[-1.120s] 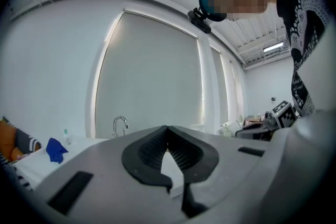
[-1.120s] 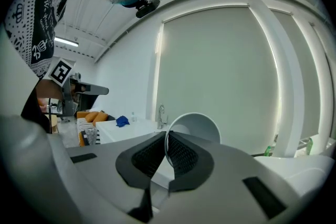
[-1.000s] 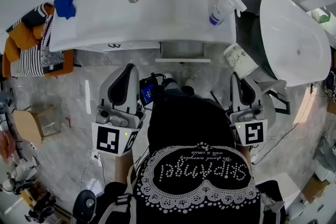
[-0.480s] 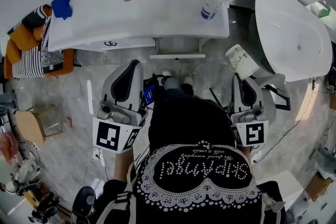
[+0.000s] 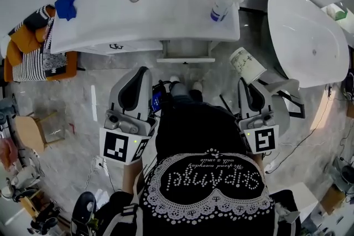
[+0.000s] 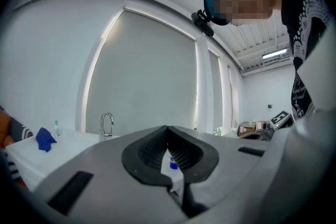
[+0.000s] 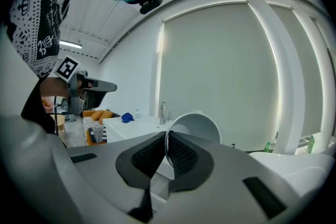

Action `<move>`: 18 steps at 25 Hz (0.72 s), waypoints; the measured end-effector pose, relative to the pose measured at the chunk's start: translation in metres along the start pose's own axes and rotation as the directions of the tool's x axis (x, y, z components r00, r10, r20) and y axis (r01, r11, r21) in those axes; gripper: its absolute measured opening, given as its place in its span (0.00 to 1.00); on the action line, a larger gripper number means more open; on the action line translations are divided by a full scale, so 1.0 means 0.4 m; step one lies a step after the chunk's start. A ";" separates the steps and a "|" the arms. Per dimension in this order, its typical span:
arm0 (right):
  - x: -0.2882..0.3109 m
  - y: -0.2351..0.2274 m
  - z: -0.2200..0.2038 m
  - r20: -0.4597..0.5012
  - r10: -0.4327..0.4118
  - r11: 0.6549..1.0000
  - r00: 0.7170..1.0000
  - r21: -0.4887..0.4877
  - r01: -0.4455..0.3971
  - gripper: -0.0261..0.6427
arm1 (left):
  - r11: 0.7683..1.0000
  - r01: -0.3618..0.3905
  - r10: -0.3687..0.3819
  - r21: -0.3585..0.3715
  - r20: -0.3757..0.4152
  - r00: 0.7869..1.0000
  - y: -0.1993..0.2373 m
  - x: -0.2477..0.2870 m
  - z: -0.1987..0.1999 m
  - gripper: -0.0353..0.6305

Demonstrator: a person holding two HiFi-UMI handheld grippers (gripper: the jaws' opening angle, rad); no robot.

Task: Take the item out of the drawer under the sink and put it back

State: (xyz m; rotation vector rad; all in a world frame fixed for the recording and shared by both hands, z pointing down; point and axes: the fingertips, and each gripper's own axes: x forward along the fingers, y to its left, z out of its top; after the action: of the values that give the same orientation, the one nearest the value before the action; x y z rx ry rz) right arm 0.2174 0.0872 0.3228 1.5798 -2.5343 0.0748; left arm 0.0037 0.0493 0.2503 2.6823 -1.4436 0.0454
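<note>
Just to the right of the drawer [image 5: 185, 59] under the sink [image 5: 110, 14], the paper cup [image 5: 246, 65] hangs in the air on its side. The fingers of the right gripper [image 5: 248, 83] are clamped on its rim, one inside the wall and one outside. Over the last second very little has changed: the grip on the cup has held, and the cup has kept much the same place beside the drawer, between the sink cabinet and the bathtub [image 5: 310, 36]. Only the whole scene has slid slightly across the head view. The left gripper [image 5: 142, 71] waits level in front of the cabinet, its fingers together on nothing. With the cup already out and the drawer front standing a little forward, the return is probably the step ahead.
</note>
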 end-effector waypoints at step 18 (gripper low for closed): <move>-0.010 0.016 -0.009 -0.015 -0.008 0.999 1.000 0.041 0.009 0.08 | 1.000 -0.005 0.005 -0.004 0.004 1.000 -0.006 -0.017 -0.004 0.06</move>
State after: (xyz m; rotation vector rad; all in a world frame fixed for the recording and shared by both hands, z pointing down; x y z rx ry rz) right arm 0.2136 0.0940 0.3260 1.5985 -2.5306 0.1371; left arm 0.0021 0.0565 0.2514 2.6768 -1.4498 0.0378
